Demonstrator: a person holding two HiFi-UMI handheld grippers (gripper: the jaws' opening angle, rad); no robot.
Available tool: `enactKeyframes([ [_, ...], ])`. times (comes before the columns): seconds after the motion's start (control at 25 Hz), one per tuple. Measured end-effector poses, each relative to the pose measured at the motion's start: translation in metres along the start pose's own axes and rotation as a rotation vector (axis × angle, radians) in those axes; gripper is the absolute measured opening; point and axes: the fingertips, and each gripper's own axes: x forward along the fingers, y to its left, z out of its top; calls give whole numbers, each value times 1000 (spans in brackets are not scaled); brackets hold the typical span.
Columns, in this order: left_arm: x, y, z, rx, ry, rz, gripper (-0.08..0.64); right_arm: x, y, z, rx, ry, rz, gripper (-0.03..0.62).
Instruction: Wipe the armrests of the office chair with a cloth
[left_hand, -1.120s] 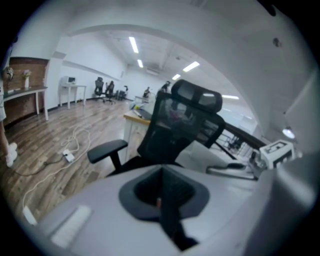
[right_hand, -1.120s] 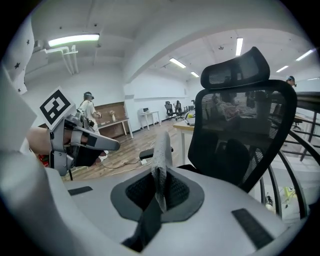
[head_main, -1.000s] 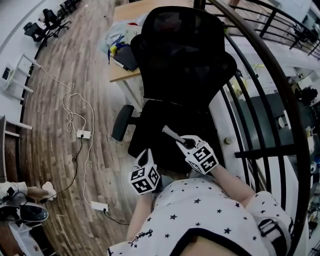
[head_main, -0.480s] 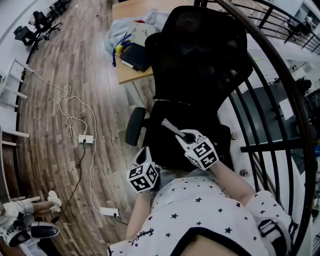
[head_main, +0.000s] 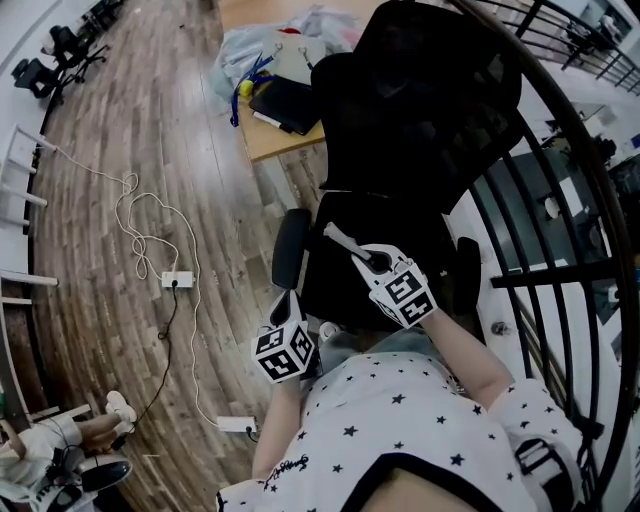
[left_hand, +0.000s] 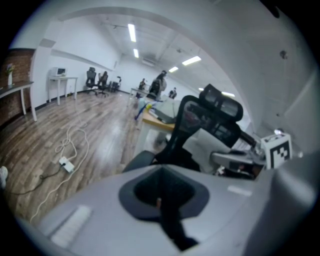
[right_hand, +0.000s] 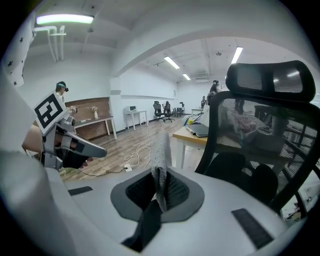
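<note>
The black mesh office chair (head_main: 400, 130) stands straight in front of me. Its left armrest (head_main: 291, 248) and right armrest (head_main: 466, 275) flank the seat. My right gripper (head_main: 328, 232) reaches over the seat with its jaws shut on a thin strip of grey cloth (right_hand: 160, 165). That strip stands up from the right gripper (right_hand: 160, 190) in the right gripper view, with the chair back (right_hand: 265, 125) beyond it. My left gripper (head_main: 290, 300) hangs low, close to my body, just below the left armrest. Its jaws look shut and nothing shows between them (left_hand: 160, 202).
A wooden desk (head_main: 275, 140) with a dark tablet (head_main: 285, 100) and a bag stands left of the chair. White cables and a power strip (head_main: 172, 280) lie on the wood floor. A black metal railing (head_main: 560, 270) runs close on the right. Someone's feet (head_main: 110, 410) show at the lower left.
The view has shifted, so the chair now sits further right and the right armrest has come into sight. Both grippers keep nearly the same pose in front of me.
</note>
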Motion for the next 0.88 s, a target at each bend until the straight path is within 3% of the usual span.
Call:
enactKeyframes([
  [0.32,5,32,2,16,49,-14,8,36,3,-1,-28,49,-11,26],
  [0.88,27,68,-11,-9,116,-10,8,124,-34,-14,-39,140,-51,26],
])
